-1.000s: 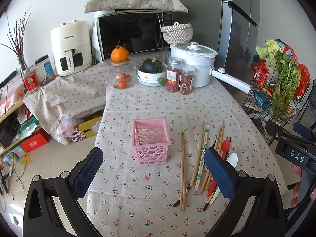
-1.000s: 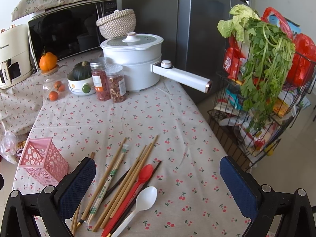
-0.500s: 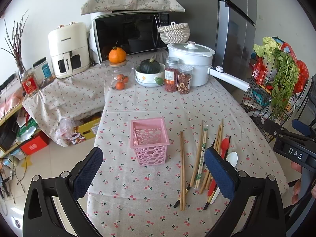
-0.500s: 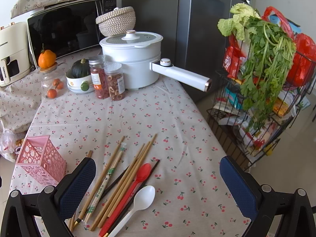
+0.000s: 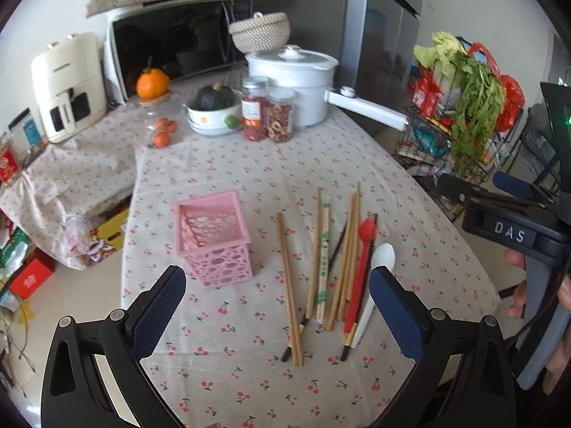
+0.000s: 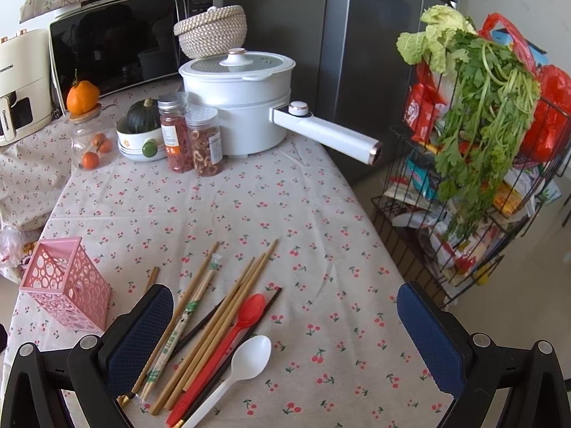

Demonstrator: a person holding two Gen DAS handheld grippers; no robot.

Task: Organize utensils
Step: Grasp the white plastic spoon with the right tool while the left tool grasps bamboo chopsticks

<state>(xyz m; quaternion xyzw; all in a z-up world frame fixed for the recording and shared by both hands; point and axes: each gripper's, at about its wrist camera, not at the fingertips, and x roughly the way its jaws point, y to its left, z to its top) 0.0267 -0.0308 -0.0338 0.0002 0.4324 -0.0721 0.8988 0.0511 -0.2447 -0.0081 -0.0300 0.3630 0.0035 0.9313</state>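
A pink perforated holder (image 5: 213,238) stands upright on the cherry-print tablecloth; it also shows in the right wrist view (image 6: 66,283). To its right lie several wooden chopsticks (image 5: 291,285), a red spoon (image 5: 361,267) and a white spoon (image 5: 374,278). In the right wrist view the chopsticks (image 6: 221,317), red spoon (image 6: 228,342) and white spoon (image 6: 239,367) lie just ahead. My left gripper (image 5: 277,314) is open and empty above the near table edge. My right gripper (image 6: 285,342) is open and empty over the utensils; it shows at the right of the left wrist view (image 5: 499,228).
At the table's far end stand a white pot with a long handle (image 6: 246,107), two jars (image 6: 194,135), a bowl with a squash (image 6: 141,132) and a jar of oranges (image 6: 89,139). A wire rack of greens (image 6: 481,149) stands to the right.
Both grippers have moved forward and a little lower toward the table. The utensils and pink holder look larger and closer. Nothing on the table has moved.
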